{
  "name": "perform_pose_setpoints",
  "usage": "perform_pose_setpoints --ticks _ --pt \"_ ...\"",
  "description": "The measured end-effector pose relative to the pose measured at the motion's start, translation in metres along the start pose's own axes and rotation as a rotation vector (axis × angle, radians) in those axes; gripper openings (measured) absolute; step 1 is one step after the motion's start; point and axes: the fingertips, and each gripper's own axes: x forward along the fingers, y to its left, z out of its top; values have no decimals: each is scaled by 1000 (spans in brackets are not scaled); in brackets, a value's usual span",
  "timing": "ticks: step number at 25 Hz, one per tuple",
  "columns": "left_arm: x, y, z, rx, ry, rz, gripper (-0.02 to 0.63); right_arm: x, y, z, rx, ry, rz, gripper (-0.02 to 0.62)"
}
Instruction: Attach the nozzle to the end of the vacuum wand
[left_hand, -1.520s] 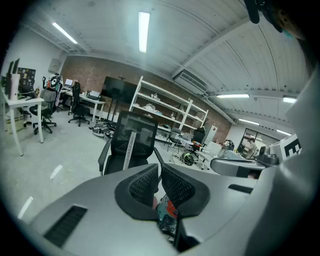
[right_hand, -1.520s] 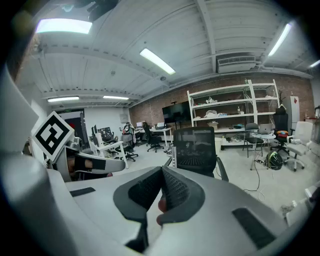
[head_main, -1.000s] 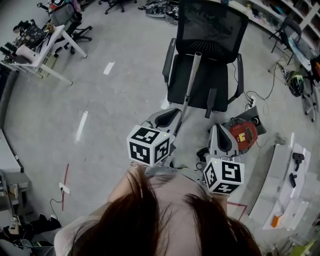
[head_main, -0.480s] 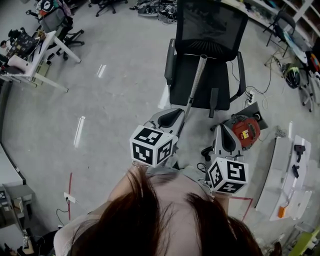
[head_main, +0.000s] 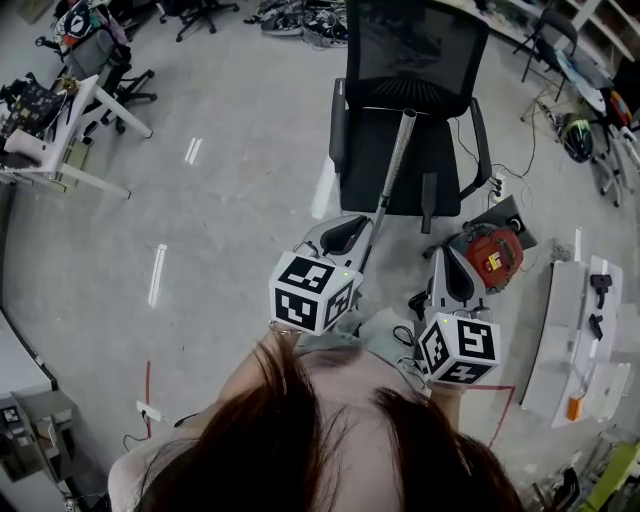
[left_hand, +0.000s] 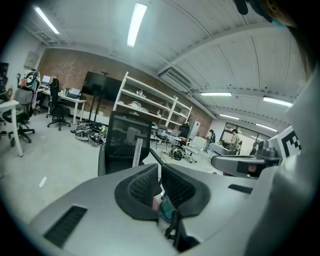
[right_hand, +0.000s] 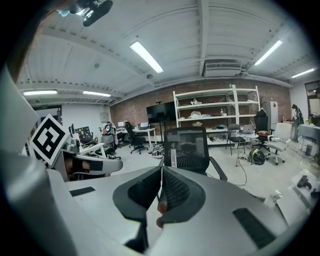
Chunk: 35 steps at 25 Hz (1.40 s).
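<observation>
While both grippers hang short of the office chair (head_main: 420, 50), nothing of the job is done yet. The vacuum wand (head_main: 393, 165) lies slanted across the chair's seat. The dark piece just beside it, which I take for the nozzle (head_main: 428, 203), sits apart from the wand's end. Your left gripper (head_main: 350, 226) and right gripper (head_main: 446, 258) both have their fingers pressed together on nothing. You have yet to pick up both parts, line them up and push them home. Your head covers the bottom of the head view. The wand's lower end is lost beside the left gripper, and the nozzle is too small to make out its shape.
</observation>
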Motion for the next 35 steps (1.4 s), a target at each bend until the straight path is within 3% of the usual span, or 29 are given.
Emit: perform_pose_setpoints --ticks 7,17,35 --pt "12 2 0 9 8 -23 29 9 -6 -5 13 14 -4 26" --pt "53 0 16 -6 -41 6 29 36 -44 5 6 9 6 26" --pt "137 18 48 -15 -69 147 31 92 -120 30 -4 34 63 25"
